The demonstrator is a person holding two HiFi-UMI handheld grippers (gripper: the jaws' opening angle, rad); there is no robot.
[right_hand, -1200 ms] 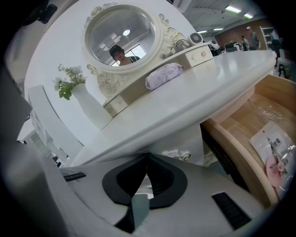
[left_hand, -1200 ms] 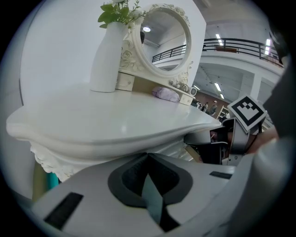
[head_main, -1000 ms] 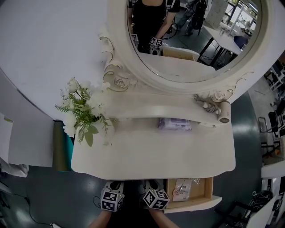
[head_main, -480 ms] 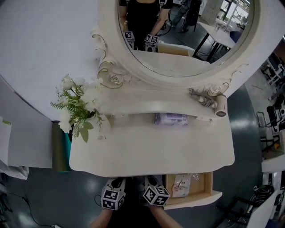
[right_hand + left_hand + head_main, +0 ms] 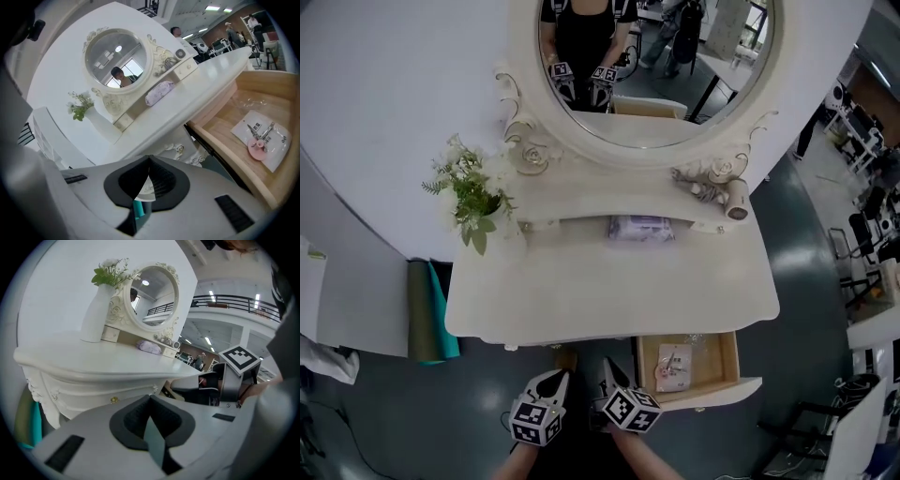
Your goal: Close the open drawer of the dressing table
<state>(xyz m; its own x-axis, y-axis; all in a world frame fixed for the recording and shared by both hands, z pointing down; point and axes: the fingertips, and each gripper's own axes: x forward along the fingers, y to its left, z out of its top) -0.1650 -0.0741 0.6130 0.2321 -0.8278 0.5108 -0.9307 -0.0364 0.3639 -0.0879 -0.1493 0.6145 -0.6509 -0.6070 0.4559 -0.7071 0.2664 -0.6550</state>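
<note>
The white dressing table (image 5: 609, 291) stands ahead of me, its wooden drawer (image 5: 724, 361) pulled open at the front right. A clear packet (image 5: 673, 366) with small items lies in the drawer. My left gripper (image 5: 555, 379) is shut and empty, held below the table's front edge, left of the drawer. My right gripper (image 5: 607, 367) is shut too, just left of the drawer's side wall and not touching it. The right gripper view shows its jaws (image 5: 149, 158) closed, with the drawer (image 5: 220, 140) and packet (image 5: 262, 136) off to the right. In the left gripper view the jaws (image 5: 150, 397) meet below the tabletop (image 5: 93, 364).
On the table stand a white vase of flowers (image 5: 473, 192), a purple pouch (image 5: 639, 227) and an oval mirror (image 5: 656, 66). A green-and-teal roll (image 5: 427, 309) leans at the table's left. Chairs and desks (image 5: 872, 244) stand to the right on the dark floor.
The head view has pulled back, so the table sits higher in frame and more of the open drawer and both grippers' jaws show. The drawer stays open.
</note>
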